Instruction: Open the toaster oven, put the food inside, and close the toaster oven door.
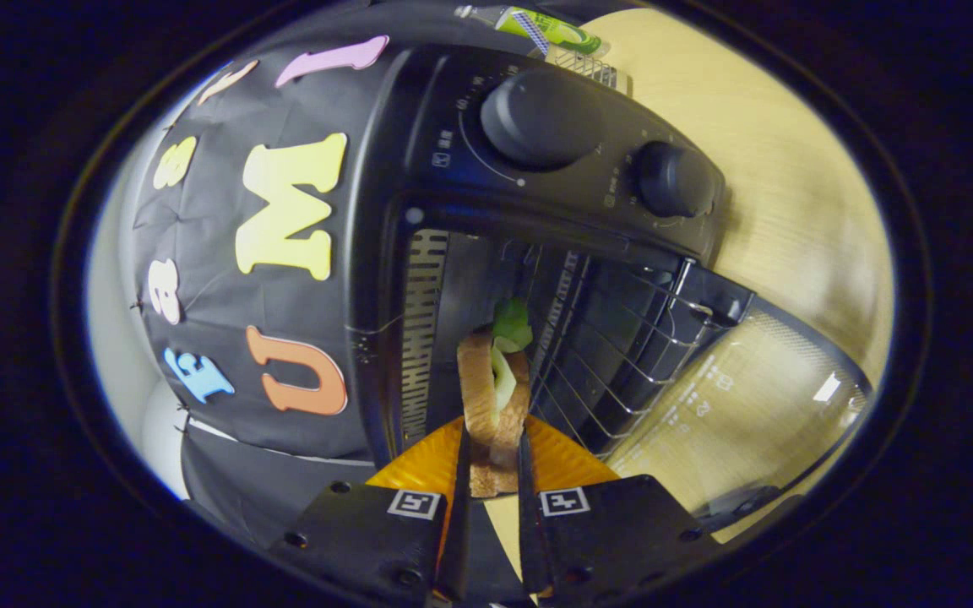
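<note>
The sandwich (493, 397), bread with green lettuce, sits low in the centre of the frame, pinched between the 2 fingers of the gripper (493, 460). Just beyond it gapes the black toaster oven (554, 219), wire rack (613, 355) inside, its glass door (748, 405) dropped open toward the lower right over the wooden table (790, 194).

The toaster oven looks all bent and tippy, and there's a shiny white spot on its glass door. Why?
In the gripper view, the fisheye lens curves the toaster oven and the camera is rolled, so it looks tilted. The white patch on the open glass door is glare from a light. Inside the oven it is dim, while the sandwich, held in the shut gripper, stays sharp.
</note>
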{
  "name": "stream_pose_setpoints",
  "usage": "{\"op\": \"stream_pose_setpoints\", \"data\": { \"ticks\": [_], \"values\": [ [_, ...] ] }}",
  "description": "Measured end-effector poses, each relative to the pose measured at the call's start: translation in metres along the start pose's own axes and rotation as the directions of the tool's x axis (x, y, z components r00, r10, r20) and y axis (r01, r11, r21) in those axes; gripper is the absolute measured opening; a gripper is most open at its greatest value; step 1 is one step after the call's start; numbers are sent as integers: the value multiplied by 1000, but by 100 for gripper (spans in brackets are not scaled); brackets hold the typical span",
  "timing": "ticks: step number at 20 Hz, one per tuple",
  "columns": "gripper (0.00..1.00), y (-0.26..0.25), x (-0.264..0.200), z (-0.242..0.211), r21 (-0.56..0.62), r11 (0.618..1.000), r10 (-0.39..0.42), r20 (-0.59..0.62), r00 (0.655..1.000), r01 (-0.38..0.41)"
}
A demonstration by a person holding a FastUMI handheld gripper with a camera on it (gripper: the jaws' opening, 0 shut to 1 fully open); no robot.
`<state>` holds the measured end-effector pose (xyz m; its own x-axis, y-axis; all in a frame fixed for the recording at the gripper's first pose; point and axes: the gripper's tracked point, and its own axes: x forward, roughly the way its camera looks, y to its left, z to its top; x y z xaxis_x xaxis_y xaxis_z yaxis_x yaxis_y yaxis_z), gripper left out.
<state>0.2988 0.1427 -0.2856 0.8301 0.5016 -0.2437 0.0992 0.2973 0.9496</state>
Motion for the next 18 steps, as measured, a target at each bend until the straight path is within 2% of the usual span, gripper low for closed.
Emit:
{"op": "stream_pose_setpoints", "data": {
  "ticks": [4, 6, 10, 15, 18],
  "values": [
    [31, 0, 17, -4, 29, 999, 30, 13, 999, -31],
    [33, -6, 23, -11, 15, 1000, -10, 0, 1000, 10],
    [58, -4, 26, -21, -85, 993, -80, -17, 997, 78],
    [71, -4, 27, -37, -226, 957, -209, -92, 974, 183],
    [74, -7, 24, -43, -302, 922, -287, -108, 952, 244]
  ]
}}
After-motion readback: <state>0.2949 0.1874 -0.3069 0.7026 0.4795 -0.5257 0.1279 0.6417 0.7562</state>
